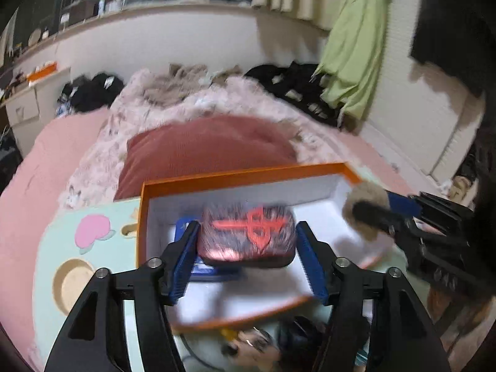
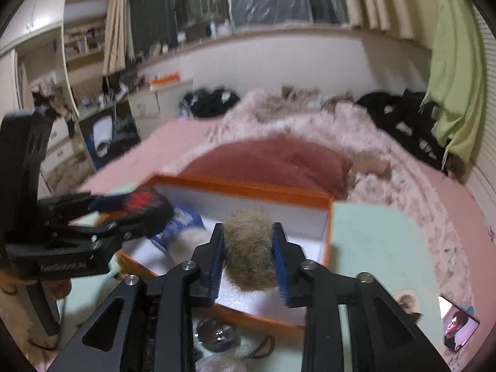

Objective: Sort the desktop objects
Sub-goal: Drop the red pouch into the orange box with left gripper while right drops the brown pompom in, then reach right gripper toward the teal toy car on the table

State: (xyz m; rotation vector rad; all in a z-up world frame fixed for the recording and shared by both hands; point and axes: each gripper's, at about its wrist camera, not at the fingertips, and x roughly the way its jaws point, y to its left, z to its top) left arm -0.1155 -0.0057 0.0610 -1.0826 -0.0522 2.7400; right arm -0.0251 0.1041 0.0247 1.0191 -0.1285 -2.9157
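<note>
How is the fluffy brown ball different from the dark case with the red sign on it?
The fluffy brown ball is furry and tan all over; the dark case is smooth and shiny with a red sign on top. The ball sits between the right gripper's jaws; the case sits between the left gripper's jaws. The ball looks narrower than the case. Both hang above the orange box.

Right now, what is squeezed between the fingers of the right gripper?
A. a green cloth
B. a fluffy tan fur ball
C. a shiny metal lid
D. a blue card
B: the fluffy tan fur ball sits between the right gripper's blue-padded fingers, above the orange box with white inside.
</note>
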